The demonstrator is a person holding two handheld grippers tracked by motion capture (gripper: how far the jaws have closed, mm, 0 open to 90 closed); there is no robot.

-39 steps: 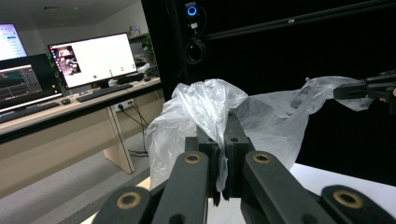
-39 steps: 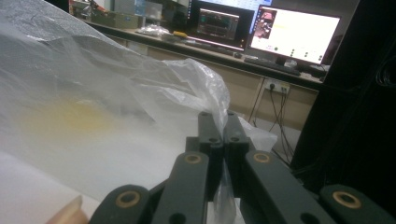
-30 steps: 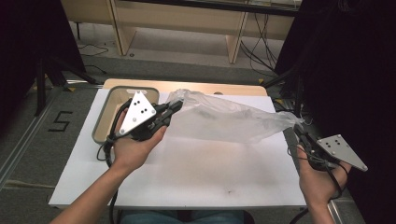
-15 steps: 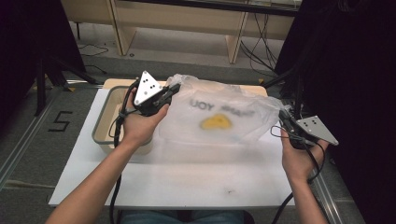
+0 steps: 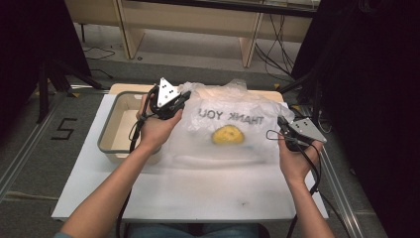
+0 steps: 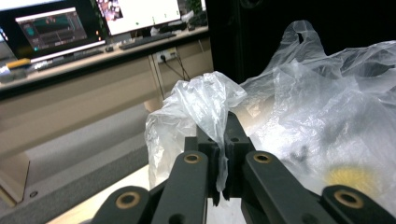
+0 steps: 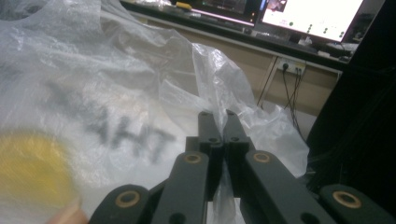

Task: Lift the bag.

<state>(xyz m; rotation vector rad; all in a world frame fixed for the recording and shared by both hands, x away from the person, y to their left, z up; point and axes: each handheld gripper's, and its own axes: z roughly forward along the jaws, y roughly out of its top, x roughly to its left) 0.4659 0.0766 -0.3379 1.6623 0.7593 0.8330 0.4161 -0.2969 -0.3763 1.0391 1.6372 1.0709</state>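
Compared with a second ago, the plastic bag (image 5: 233, 126) is no longer bunched and lifted across the upper middle of the high view; it is now spread flat and lowered toward the tabletop (image 5: 198, 193), so that its "THANK YOU" print and yellow face are readable in the centre of the frame. Both hands have been brought apart and down. It is judged that the bag is being stretched open or laid out for flattening, and that this step is nearly finished.

The left claw (image 6: 219, 140) is clamped on a gathered edge of the bag, beside the tray (image 5: 111, 144) at centre left. The right claw (image 7: 223, 135) is likewise closed tight on the bag's opposite edge, at the right of the high view.
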